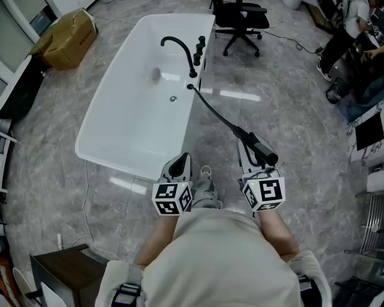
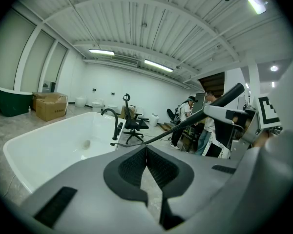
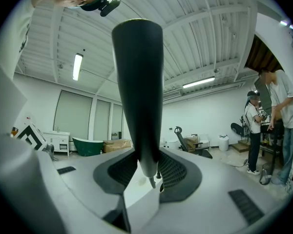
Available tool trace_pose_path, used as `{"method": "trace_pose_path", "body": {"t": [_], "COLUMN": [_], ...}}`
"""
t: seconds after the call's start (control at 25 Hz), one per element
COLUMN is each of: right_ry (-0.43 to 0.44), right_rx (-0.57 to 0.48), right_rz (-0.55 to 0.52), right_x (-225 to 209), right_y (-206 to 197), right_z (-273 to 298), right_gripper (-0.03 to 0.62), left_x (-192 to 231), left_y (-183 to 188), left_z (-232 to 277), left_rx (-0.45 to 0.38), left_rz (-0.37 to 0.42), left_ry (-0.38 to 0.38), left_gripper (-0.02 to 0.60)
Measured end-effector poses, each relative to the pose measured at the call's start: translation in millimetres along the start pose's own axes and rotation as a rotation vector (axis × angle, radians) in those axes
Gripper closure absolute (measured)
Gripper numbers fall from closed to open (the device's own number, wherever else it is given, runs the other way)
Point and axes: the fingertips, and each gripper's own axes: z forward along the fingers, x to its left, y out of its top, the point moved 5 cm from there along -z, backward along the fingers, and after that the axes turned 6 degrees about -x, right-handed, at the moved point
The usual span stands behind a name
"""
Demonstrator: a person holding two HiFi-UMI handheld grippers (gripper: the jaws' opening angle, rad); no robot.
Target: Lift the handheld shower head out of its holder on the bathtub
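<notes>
The black handheld shower head [image 1: 260, 148] is out of its holder, clear of the white bathtub [image 1: 101, 155] and over the floor to its right. My right gripper [image 1: 249, 147] is shut on it. In the right gripper view the handle [image 3: 138, 91] rises upright between the pads. A black hose [image 1: 214, 112] runs from it back to the tub's edge near the curved black faucet [image 1: 180, 47]. My left gripper [image 1: 180, 164] hovers beside the tub's near corner, shut with nothing between its jaws [image 2: 146, 151]. The left gripper view shows the shower head [image 2: 226, 96] to its right.
A black office chair [image 1: 240, 15] stands beyond the tub's far right corner. A cardboard box [image 1: 68, 38] lies at the upper left. People stand by desks at the right [image 1: 358, 19]. A dark cabinet [image 1: 63, 271] is at the lower left.
</notes>
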Motion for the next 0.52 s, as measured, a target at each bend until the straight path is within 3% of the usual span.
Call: {"method": "trace_pose_path", "body": {"t": [0.52], "right_ry": [-0.006], "right_rx": [-0.01], "right_rz": [0.006], "right_x": [0.6], "right_y": [3.3], "right_z": [4.6], "right_gripper": [0.45], "left_x": [5.5], "left_y": [1.8], "left_z": [3.0], "left_rx": [0.0], "left_rz": [-0.007], "left_ry": [0.004], "left_gripper": [0.56]}}
